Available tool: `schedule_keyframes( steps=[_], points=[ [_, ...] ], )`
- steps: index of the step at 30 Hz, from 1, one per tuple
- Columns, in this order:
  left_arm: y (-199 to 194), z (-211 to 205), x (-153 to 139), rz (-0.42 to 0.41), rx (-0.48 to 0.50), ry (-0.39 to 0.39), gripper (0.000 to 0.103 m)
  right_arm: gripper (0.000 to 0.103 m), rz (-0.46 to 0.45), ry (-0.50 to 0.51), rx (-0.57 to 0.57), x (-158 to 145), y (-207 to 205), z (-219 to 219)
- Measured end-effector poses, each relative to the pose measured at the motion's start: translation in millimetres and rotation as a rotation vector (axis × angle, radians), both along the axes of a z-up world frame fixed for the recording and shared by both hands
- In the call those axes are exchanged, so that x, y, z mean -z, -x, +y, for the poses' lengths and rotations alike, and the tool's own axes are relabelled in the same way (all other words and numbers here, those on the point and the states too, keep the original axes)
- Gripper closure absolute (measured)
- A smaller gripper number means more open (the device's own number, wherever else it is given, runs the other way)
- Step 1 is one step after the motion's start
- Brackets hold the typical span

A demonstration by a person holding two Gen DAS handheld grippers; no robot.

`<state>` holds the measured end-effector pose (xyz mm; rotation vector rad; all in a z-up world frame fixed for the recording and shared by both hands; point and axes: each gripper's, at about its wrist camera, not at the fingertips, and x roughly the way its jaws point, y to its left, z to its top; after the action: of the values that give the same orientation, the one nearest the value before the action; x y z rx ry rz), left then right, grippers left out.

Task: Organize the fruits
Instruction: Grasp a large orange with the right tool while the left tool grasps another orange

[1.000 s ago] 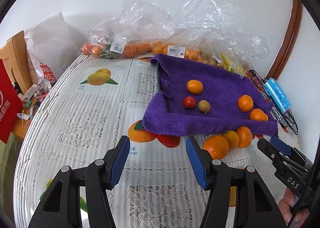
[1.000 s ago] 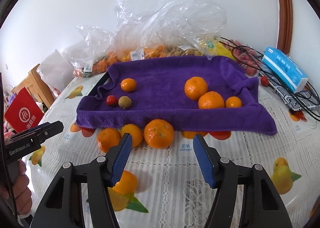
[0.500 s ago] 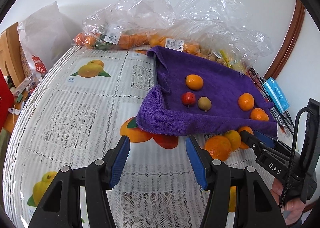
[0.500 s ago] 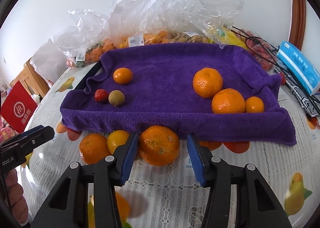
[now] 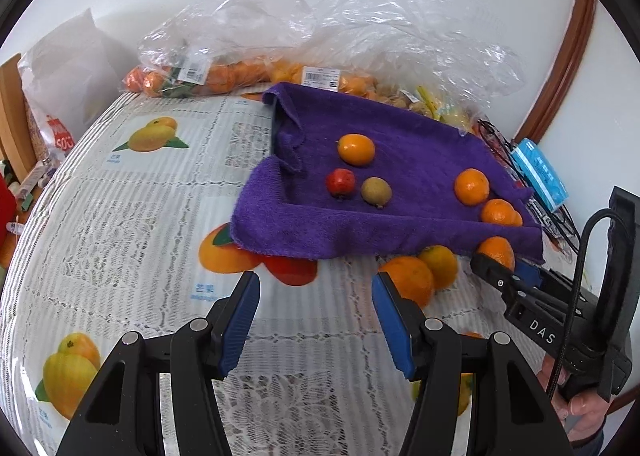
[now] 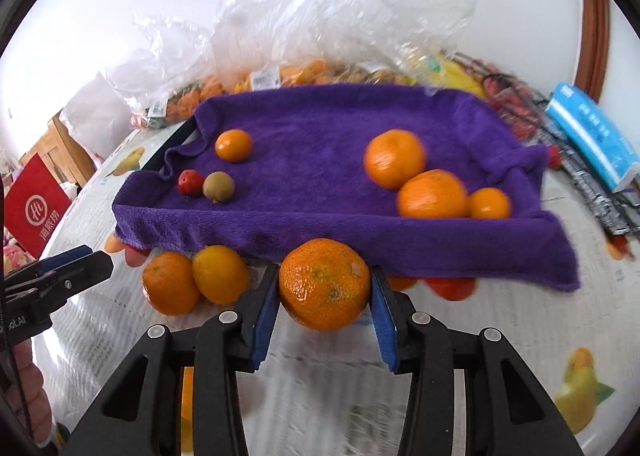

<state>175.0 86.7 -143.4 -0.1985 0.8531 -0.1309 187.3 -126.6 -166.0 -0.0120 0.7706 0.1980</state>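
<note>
Closing in on the big mandarin [image 6: 324,283] now, right gripper [image 6: 325,298] with its blue pads pressed to either flank of the fruit, jaws just drawn inward around it, mandarin sitting just in front of the purple towel's [image 6: 320,160] near edge. Looks like the pick-up step of the sorting, grip apparently made but not yet lifted. Next, by the look of it: raise it clear over the towel's raised front fold and set it down on the towel, likely beside the three oranges [image 6: 432,194] grouped at the towel's right end. Careful with squeeze and swing, since a round fruit can roll or slip. Two more mandarins [image 6: 196,278] waiting just in front of the towel, left of the gripped one. Small orange [image 6: 234,145], red fruit [image 6: 190,182] and greenish-brown fruit [image 6: 218,186] at the towel's left end. Left gripper [image 5: 316,316] hanging off to the towel's front left, released, nothing between its jaws. Underneath, a white lace-patterned tablecloth [image 5: 120,224] printed with fruit pictures; behind the towel, clear plastic bags [image 5: 320,24] of fruit against a plain white wall; a blue packet [image 6: 592,136] and cables to the towel's right.
</note>
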Motion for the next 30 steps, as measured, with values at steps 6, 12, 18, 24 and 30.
schedule_keyframes(
  steps=[6,12,18,24,30],
  points=[
    [-2.8,-25.8,0.1,0.003,0.078,0.021,0.047,0.060,-0.026,0.052,0.051,-2.6,14.2,-36.5],
    [-10.1,-51.9,5.7,0.019,0.111,-0.022,0.047,0.060,-0.012,0.047,0.081,3.9,21.9,-65.0],
    [-9.7,-58.7,9.7,0.014,0.101,-0.073,0.056,0.060,0.044,0.015,0.067,10.7,15.6,-67.5],
    [-17.7,-71.9,20.6,0.013,0.088,-0.138,0.056,0.059,0.050,0.003,0.059,11.9,15.2,-66.9],
    [-18.1,-71.6,22.4,0.002,0.091,-0.128,0.062,0.059,0.051,0.024,0.061,12.7,14.7,-63.4]
  ],
)
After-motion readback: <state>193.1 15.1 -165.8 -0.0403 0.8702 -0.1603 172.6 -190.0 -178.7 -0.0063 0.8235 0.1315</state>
